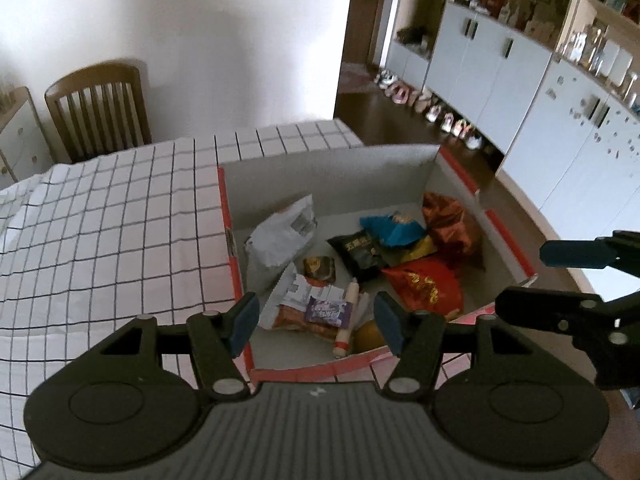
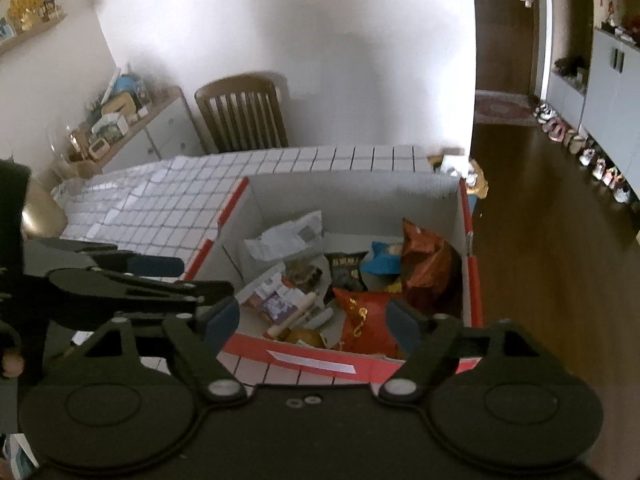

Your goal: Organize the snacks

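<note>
An open red-edged cardboard box (image 1: pixel 500 236) (image 2: pixel 466 248) sits on the checked tablecloth and holds several snack packs. Among them are a white bag (image 1: pixel 280 232) (image 2: pixel 288 236), a black bag (image 1: pixel 358 254) (image 2: pixel 346 270), a blue pack (image 1: pixel 394 230), a dark red bag (image 1: pixel 448 224) (image 2: pixel 424 264), a bright red bag (image 1: pixel 424 284) (image 2: pixel 362 320), a small purple pack (image 1: pixel 328 310) and a sausage stick (image 1: pixel 346 326). My left gripper (image 1: pixel 316 324) hangs open above the box's near edge, nothing between its fingers. My right gripper (image 2: pixel 312 326) (image 1: pixel 560 280) is open too, empty, over the same near edge.
The table (image 1: pixel 100 232) with a white checked cloth spreads to the left of the box. A wooden chair (image 1: pixel 100 108) (image 2: pixel 244 116) stands against the wall behind. A sideboard with clutter (image 2: pixel 120 128) is at the far left; cabinets (image 1: pixel 500 68) and shoes line the right.
</note>
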`<state>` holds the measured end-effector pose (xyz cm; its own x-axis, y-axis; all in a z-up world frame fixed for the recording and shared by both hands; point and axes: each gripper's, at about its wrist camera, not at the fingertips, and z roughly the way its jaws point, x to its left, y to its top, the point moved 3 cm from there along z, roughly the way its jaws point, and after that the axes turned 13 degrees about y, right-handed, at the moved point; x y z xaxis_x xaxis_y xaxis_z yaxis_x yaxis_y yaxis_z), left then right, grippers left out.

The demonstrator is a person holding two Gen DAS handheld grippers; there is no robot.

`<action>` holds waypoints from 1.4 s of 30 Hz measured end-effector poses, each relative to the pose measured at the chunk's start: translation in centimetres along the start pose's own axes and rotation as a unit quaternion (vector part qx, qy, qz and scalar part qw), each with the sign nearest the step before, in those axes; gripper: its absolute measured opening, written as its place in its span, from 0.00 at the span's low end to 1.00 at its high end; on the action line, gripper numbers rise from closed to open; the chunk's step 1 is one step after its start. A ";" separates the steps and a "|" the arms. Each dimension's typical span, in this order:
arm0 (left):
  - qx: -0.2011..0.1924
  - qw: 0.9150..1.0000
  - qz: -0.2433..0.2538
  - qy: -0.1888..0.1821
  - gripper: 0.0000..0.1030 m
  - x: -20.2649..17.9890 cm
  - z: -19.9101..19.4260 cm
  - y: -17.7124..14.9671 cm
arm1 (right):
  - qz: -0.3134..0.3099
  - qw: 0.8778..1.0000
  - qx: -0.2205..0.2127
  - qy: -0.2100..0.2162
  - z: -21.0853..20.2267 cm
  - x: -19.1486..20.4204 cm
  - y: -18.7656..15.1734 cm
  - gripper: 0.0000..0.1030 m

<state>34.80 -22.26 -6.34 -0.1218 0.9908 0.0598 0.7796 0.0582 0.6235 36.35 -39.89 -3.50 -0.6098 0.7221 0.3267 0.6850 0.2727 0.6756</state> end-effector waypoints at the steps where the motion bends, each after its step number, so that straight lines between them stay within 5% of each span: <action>1: -0.006 1.000 -0.002 -0.002 0.61 0.2 -0.6 0.0 | -0.002 1.000 -0.006 -0.002 -0.2 0.2 -0.1 0.81; 6: -0.040 0.999 0.000 0.000 0.61 0.7 -3.7 -0.3 | -0.016 0.999 -0.035 -0.005 -1.4 1.6 -0.5 0.84; 18: -0.105 0.994 -0.003 -0.008 0.86 0.9 -8.7 -1.8 | -0.008 0.993 -0.116 -0.023 -4.3 3.3 -1.8 0.92; 26: -0.115 0.993 -0.011 -0.024 0.87 0.7 -10.1 -2.4 | -0.042 0.985 -0.167 -0.027 -6.2 5.2 -2.6 1.00; 29: -0.116 0.993 -0.013 -0.031 0.89 0.7 -10.6 -2.8 | -0.044 0.983 -0.174 -0.030 -6.6 5.5 -2.8 1.00; 31: -0.120 0.992 -0.019 -0.031 1.00 0.8 -10.8 -3.1 | -0.040 0.983 -0.176 -0.030 -6.8 5.5 -2.9 1.00; 42: -0.127 0.991 -0.015 -0.023 1.00 1.0 -11.3 -4.1 | -0.034 0.983 -0.179 -0.030 -7.5 5.7 -3.9 1.00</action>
<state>24.60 -22.92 -0.05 -0.1096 0.9940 0.0062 0.5951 0.0606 0.8014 27.20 -41.55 0.68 -0.6163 0.7498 0.2408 0.4530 0.0874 0.8872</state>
